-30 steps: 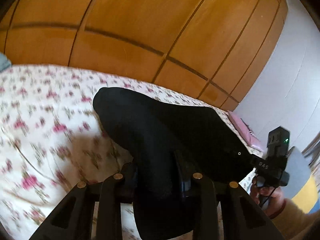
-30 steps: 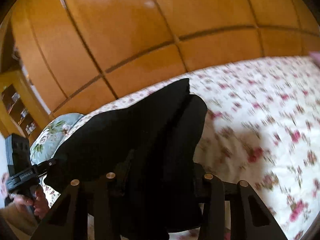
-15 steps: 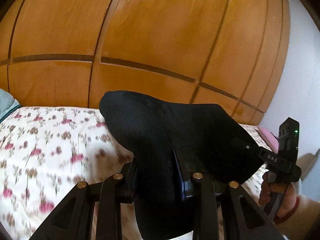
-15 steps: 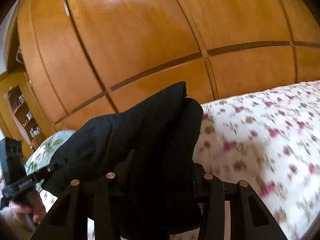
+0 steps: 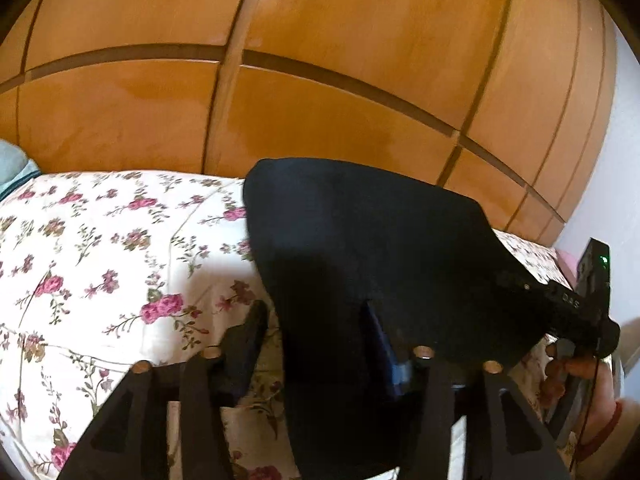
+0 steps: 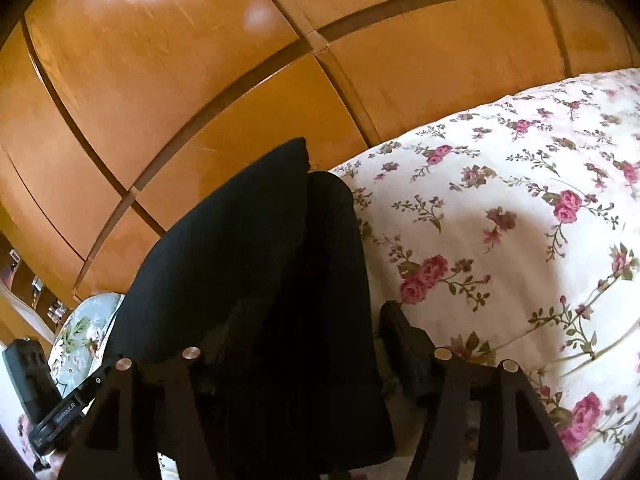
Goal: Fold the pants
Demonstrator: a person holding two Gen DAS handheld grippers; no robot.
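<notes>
The black pants (image 5: pixel 360 240) hang bunched over the flowered bedspread (image 5: pixel 100 248), stretched between both grippers. My left gripper (image 5: pixel 312 320) has its jaws opening. The cloth still lies between them, draped against the right finger, and bedspread shows in the gap beside the left finger (image 5: pixel 248 332). In the right wrist view the pants (image 6: pixel 248 248) cover the left finger. My right gripper (image 6: pixel 308 316) is opening too, and its right finger (image 6: pixel 404 340) stands apart from the cloth.
Orange wooden wardrobe doors (image 5: pixel 320 80) rise right behind the bed. A pale floral pillow (image 6: pixel 80 332) lies at the left, with shelves (image 6: pixel 24 280) beyond it. A person's hand (image 5: pixel 580 368) is at the right edge, near a pink item (image 5: pixel 568 260).
Both grippers went forward and down toward the bed, with the wardrobe now closer. Their jaws were pinching the black cloth and have spread apart, so a gap shows beside each outer finger.
</notes>
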